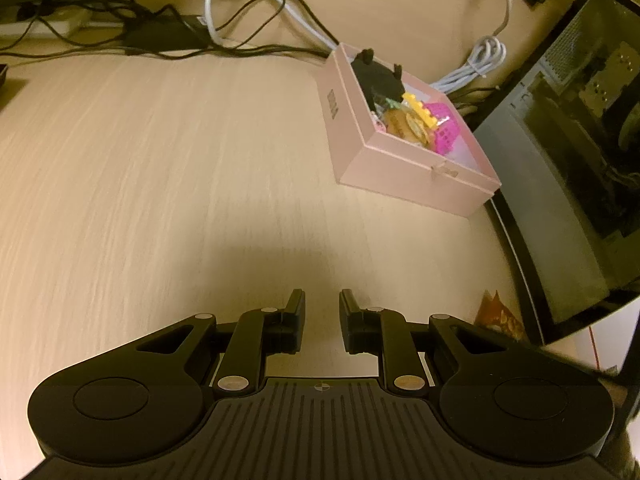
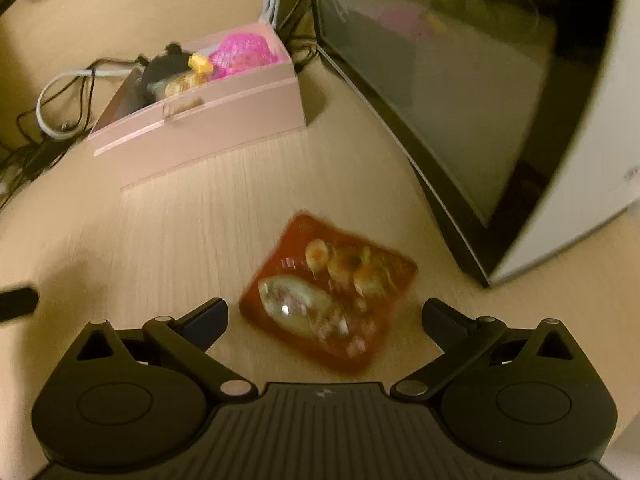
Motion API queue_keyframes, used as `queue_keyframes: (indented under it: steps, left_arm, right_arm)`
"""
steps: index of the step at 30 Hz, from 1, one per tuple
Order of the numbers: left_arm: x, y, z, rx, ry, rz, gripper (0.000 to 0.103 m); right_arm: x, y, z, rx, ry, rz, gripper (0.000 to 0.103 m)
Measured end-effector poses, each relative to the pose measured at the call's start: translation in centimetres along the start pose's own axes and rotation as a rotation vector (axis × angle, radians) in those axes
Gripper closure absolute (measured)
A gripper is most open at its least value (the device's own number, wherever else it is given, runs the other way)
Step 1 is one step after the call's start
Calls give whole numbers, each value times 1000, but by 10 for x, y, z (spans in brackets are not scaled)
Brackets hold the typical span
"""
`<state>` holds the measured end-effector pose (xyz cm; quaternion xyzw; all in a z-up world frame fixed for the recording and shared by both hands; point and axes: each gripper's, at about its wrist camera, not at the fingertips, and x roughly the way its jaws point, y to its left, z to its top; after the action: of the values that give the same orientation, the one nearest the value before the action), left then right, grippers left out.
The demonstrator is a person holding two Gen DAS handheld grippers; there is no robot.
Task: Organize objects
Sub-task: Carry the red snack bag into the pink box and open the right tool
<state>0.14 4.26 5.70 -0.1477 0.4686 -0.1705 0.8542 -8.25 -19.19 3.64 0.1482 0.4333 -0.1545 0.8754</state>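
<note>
A light wood-grain desk [image 1: 160, 168] carries an open pink box [image 1: 404, 160], the landmark here, which sits near a dark glass-fronted computer case [image 2: 460, 100]. Inside the box lie a black item [image 1: 378, 76], a yellow block [image 1: 418, 108], a bright pink mesh basket [image 2: 242, 54] and some wrapped snacks. A tangle of black and white cables [image 1: 248, 12] lies on the desk behind the box. In front of the box, closer to the camera and beside the case, a red snack packet [image 2: 332, 292] lies flat on the desk, blurred. The right gripper [image 2: 324, 316] hovers over that packet with its jaws spread wide to either side of it, not touching it. The left gripper [image 1: 322, 312] hangs over bare desk well in front of the box, its jaws drawn near together and holding nothing.
</note>
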Motion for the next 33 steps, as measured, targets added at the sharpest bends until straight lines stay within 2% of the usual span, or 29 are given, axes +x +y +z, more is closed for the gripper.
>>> queue_keyframes:
  steps: [5,9,14,20,28,29,30,33]
  left_arm:
    - [1,-6,-1,42,13,37,83]
    - [3,-9,-1,67,16,65,83]
    - [4,-10,0,70,25,74,83]
    - [3,-8,0,63,27,75,83]
    - [0,-4,1,51,24,76,83]
    - [1,-3,1,49,28,78,83]
    - [2,-2,1,45,33,82,83]
    - [3,1,1,36,39,89,83]
  right_arm:
    - [15,22,10,-119,-6,17,2]
    - [13,29,11,-239,-32,21,25]
    - [-1,27,11,-289,-34,117,26]
    - [-18,43,27,-338,-87,158,26]
    - [-44,91,119,-349,-408,179,25]
    - [-41,96,131,-337,-438,193,18]
    - [-34,101,141,-331,-438,207,5]
    - [-14,99,149,-305,-386,199,4]
